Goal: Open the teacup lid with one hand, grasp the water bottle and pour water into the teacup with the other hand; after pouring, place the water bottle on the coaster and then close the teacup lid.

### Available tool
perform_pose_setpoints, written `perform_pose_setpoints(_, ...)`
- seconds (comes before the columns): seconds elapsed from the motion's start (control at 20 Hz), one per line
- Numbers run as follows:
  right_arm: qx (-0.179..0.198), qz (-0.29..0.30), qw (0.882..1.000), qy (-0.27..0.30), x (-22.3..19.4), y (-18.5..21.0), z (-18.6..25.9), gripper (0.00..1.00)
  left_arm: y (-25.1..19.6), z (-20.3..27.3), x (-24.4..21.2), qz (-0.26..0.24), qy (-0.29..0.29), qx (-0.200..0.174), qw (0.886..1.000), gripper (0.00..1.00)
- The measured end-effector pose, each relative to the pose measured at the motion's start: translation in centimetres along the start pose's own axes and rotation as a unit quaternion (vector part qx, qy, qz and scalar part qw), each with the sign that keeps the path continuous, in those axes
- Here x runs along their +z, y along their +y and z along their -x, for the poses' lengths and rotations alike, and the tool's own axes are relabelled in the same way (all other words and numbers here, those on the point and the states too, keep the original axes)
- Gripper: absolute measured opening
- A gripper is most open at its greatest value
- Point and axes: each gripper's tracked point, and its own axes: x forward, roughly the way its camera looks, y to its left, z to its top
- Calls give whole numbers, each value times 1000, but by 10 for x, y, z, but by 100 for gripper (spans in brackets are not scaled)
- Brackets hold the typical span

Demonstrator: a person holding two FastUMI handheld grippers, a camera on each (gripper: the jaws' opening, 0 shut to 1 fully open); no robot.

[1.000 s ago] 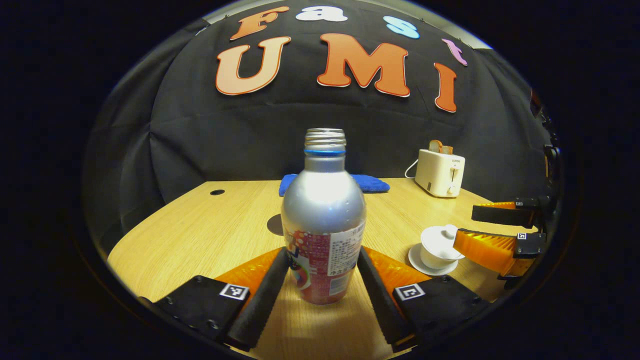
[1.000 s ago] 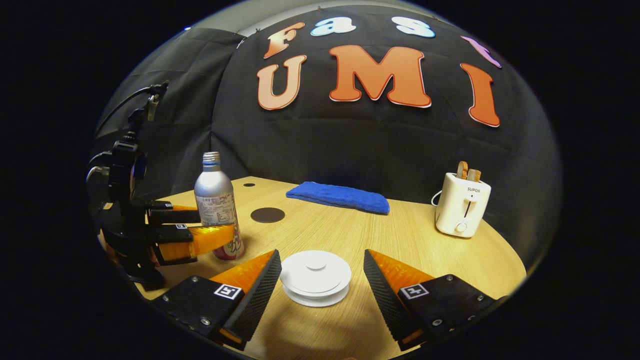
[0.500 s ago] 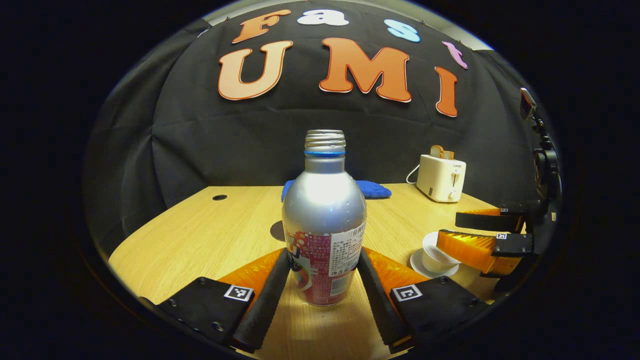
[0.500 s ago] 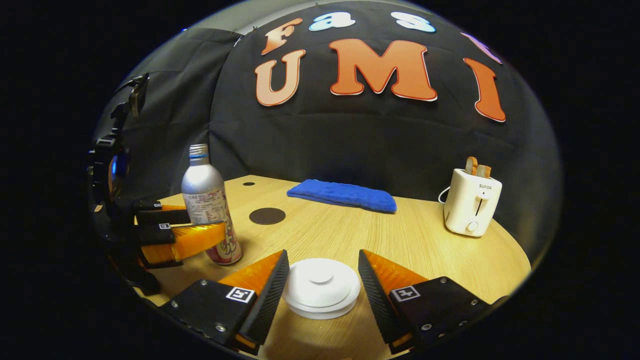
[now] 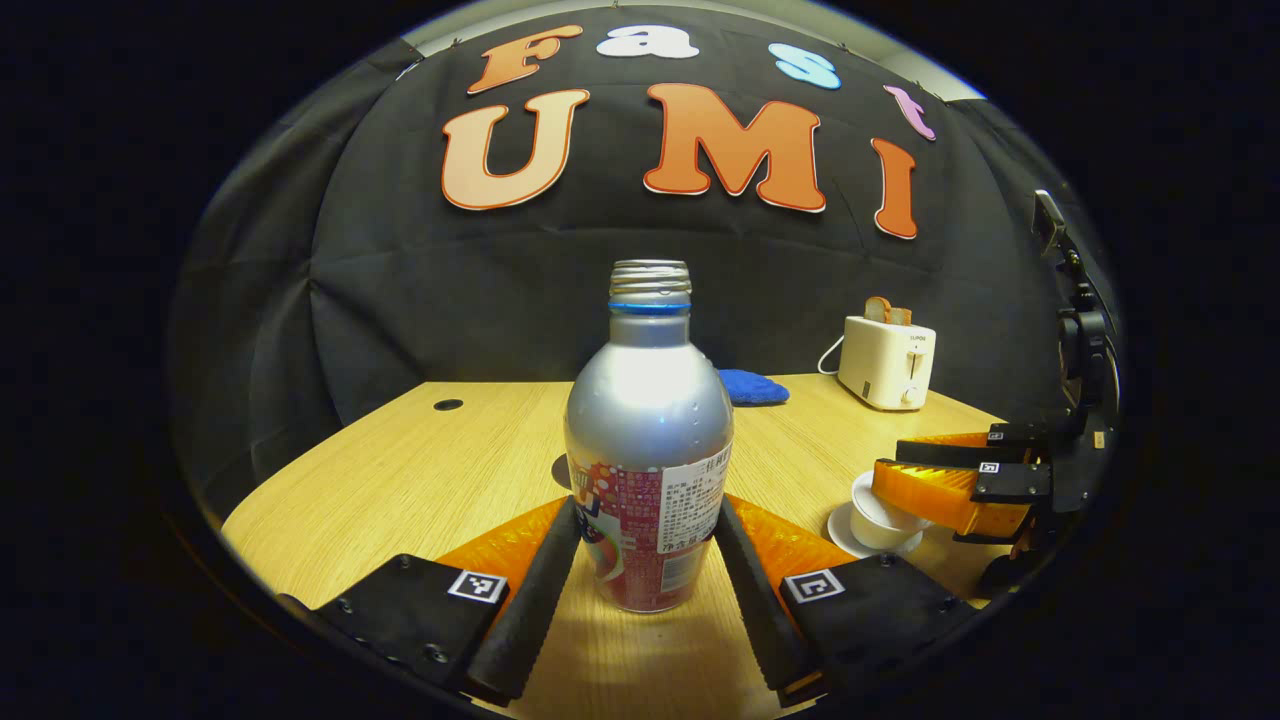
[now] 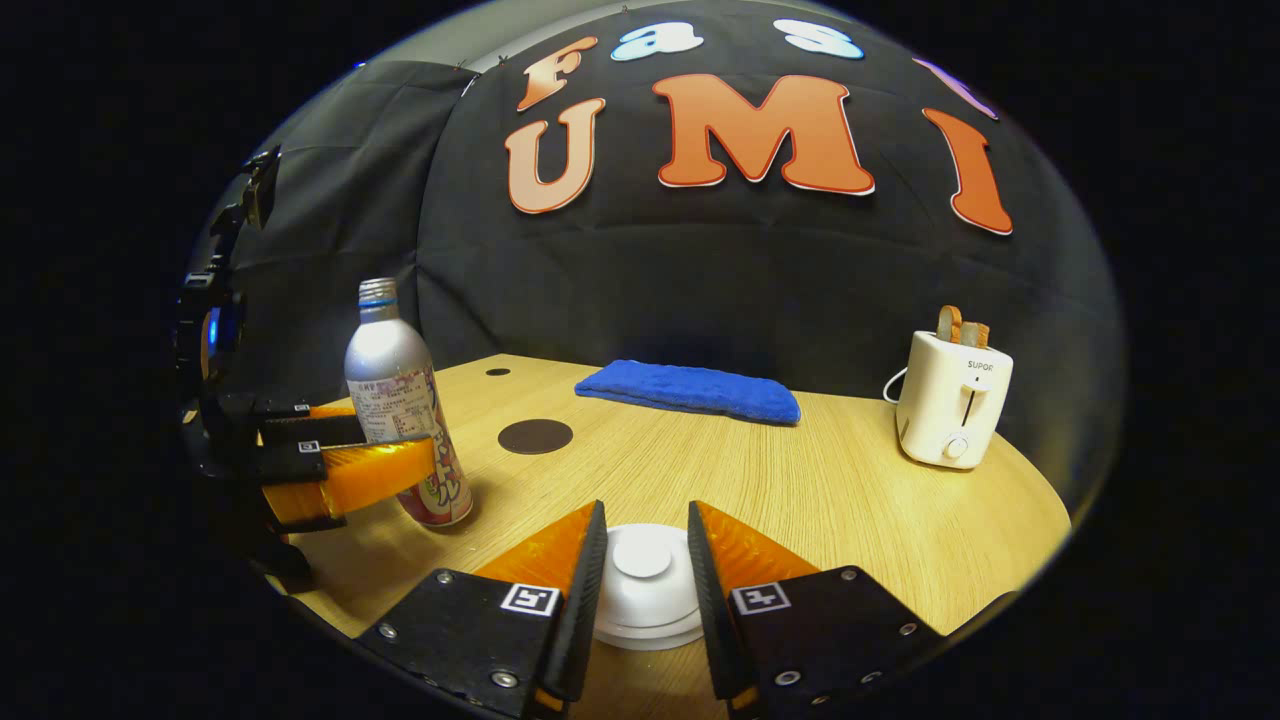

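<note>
Left gripper (image 5: 647, 560) has both fingers clamped on the lower, labelled part of the silver metal water bottle with the blue neck ring (image 5: 648, 440), which stands upright, cap off. From the right gripper view the same bottle (image 6: 397, 400) shows at the left of the light wooden table (image 6: 800, 490), its base at the tabletop; whether it rests there or hangs just above, I can't tell.

Over to the right gripper (image 6: 640, 580): its fingers are drawn in close on either side of the round white teacup lid (image 6: 643, 575), hugging its knob, though real contact on both sides is not clear from here. In the left gripper view the white teacup (image 5: 880, 510) sits on its white saucer (image 5: 845, 525) at the right, the other gripper's fingers across its top.

The dark round coaster (image 6: 535, 436) lies bare behind the bottle. A folded blue cloth (image 6: 690, 390) rests at the back, and a white toaster with bread in its slots (image 6: 955, 400) stands far right.
</note>
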Motion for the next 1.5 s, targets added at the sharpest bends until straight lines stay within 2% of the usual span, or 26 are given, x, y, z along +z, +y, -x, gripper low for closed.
perform_pose_setpoints(0.1,1,3,1000,-5,1,2,0,40,1,-1,0,-1,0,1,1000,86)
perform_pose_setpoints(0.15,1,5,1000,-6,1,2,0,32,1,0,-2,-2,0,1,1000,86)
perform_pose_setpoints(0.3,4,-6,1000,-3,0,2,-2,28,0,0,1,-3,0,1,1000,86)
perform_pose_setpoints(0.35,4,-10,1000,-3,2,1,-1,26,0,-1,2,-5,-1,2,1000,82)
perform_pose_setpoints(0.4,1,-13,1000,-7,5,-1,0,25,0,-1,3,-8,-2,2,1000,86)
perform_pose_setpoints(0.55,-15,-26,999,-20,16,-13,6,25,0,-2,7,-27,-1,6,1000,86)
perform_pose_setpoints(0.6,-21,-29,999,-29,22,-16,9,25,0,-3,8,-34,1,8,999,82)
perform_pose_setpoints(0.7,-35,-31,998,-45,34,-27,17,25,2,-1,14,-46,-2,11,999,86)
perform_pose_setpoints(0.75,-44,-32,997,-53,39,-35,21,25,4,-3,17,-59,-3,18,998,82)
perform_pose_setpoints(0.8,-51,-35,996,-61,44,-39,26,25,9,-5,19,-72,-2,27,997,86)
perform_pose_setpoints(0.95,-67,-37,994,-82,58,-52,40,25,16,-5,26,-98,-4,44,994,82)
perform_pose_setpoints(1.0,-75,-35,993,-86,61,-59,45,25,18,-6,28,-110,-3,48,993,86)
perform_pose_setpoints(1.1,-88,-32,991,-91,64,-68,52,25,21,-9,34,-138,-5,54,989,86)
perform_pose_setpoints(1.15,-93,-32,991,-94,66,-72,56,25,22,-9,36,-154,-5,57,986,82)
perform_pose_setpoints(1.3,-100,-42,989,-103,72,-80,66,25,27,-11,41,-206,-12,74,976,83)
perform_pose_setpoints(1.35,-103,-43,988,-107,74,-81,68,25,28,-12,42,-222,-15,77,972,86)
perform_pose_setpoints(1.4,-106,-40,987,-110,76,-83,69,25,26,-14,42,-238,-15,79,968,83)
perform_pose_setpoints(1.5,-112,-33,986,-116,79,-87,75,25,27,-17,41,-268,-14,84,960,86)
